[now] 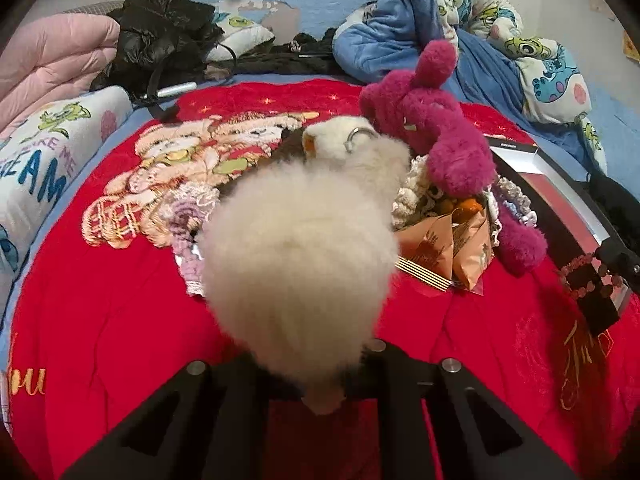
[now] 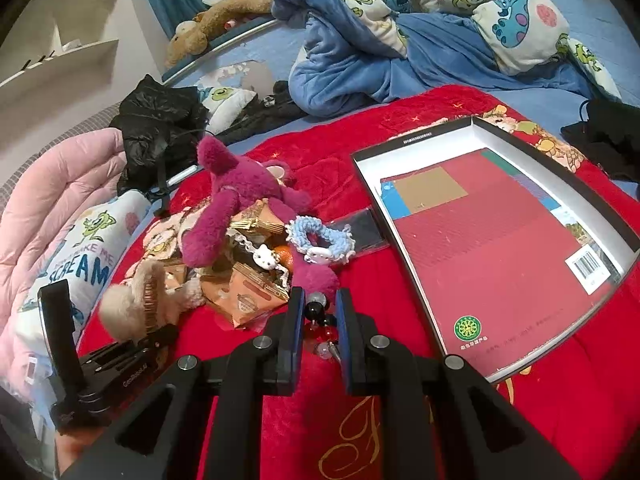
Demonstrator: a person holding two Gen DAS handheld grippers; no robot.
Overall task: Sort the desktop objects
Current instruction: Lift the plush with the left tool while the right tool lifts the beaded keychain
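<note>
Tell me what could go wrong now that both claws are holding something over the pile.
The left claw pinches only fluff on the cream plush, so it might slip free. The beaded bracelet dangles in the right claw and could snag the pink bear or fall short of the box.

Fluffy toy (image 1: 296,248) hiding fingertips

1. Pillow (image 2: 86,240), at nine o'clock from my right gripper's camera: blue letters "SCREAM", and above them smaller letters "MAKE ME".
2. Same pillow (image 1: 44,160) from my left camera, also nine o'clock: only "AKE ME" and "EAM" legible.
3. Red book (image 2: 500,248) in the white tray (image 2: 400,152), three o'clock: barcode label, digits too small to read; green round emblem, caption illegible.
4. Red blanket (image 1: 24,380), eight o'clock: gold script "ou", cut off.
</note>
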